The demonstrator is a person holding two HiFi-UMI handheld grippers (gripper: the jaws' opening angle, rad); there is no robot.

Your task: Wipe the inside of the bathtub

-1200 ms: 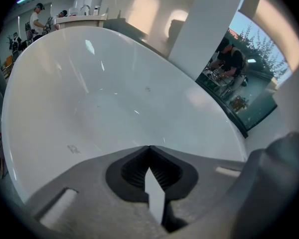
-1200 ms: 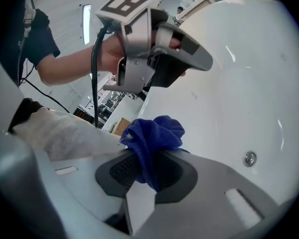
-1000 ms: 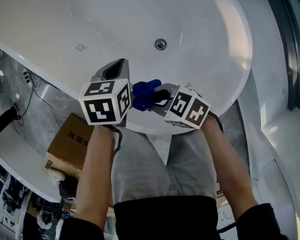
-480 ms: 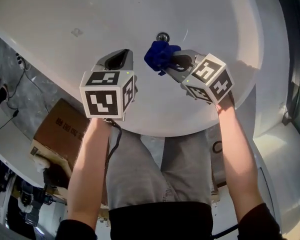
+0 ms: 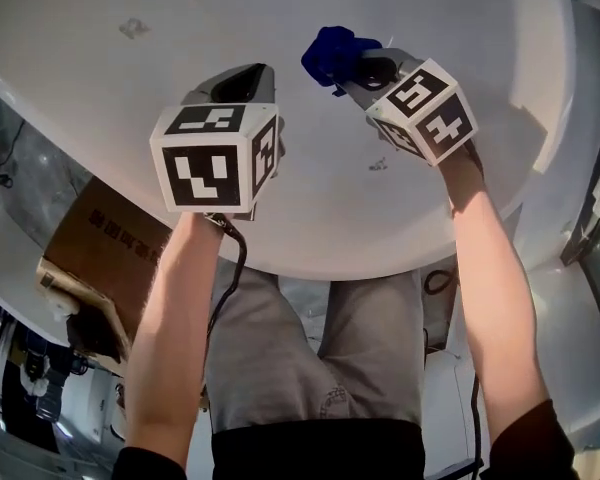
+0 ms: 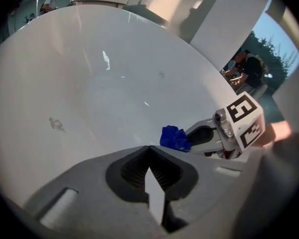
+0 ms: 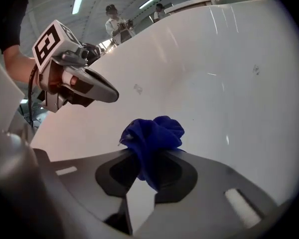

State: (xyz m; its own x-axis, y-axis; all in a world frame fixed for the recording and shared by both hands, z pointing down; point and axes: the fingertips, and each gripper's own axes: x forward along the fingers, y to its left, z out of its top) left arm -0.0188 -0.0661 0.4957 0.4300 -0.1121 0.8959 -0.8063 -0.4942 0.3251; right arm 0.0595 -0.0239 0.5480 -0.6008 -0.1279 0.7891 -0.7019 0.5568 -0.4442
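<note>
The white bathtub (image 5: 130, 118) fills the top of the head view, its curved rim running below both grippers. My right gripper (image 5: 358, 65) is shut on a crumpled blue cloth (image 5: 332, 52) and holds it over the tub's inner surface. In the right gripper view the cloth (image 7: 154, 136) bulges out past the closed jaws of my right gripper (image 7: 144, 158). My left gripper (image 5: 238, 81) hovers to the cloth's left, shut and holding nothing. The left gripper view looks past my left gripper (image 6: 149, 151) at the cloth (image 6: 175, 137) and the tub wall (image 6: 89, 83).
A cardboard box (image 5: 108, 243) lies on the floor left of the tub's rim. Small marks show on the tub surface (image 5: 133, 28) and near the right gripper (image 5: 378, 164). People stand far behind the tub (image 7: 117, 24). A cable (image 5: 235, 268) hangs under my left arm.
Both grippers have moved forward from the rim to over the tub's inside. The right one carried the blue cloth past the drain, which no longer shows.
</note>
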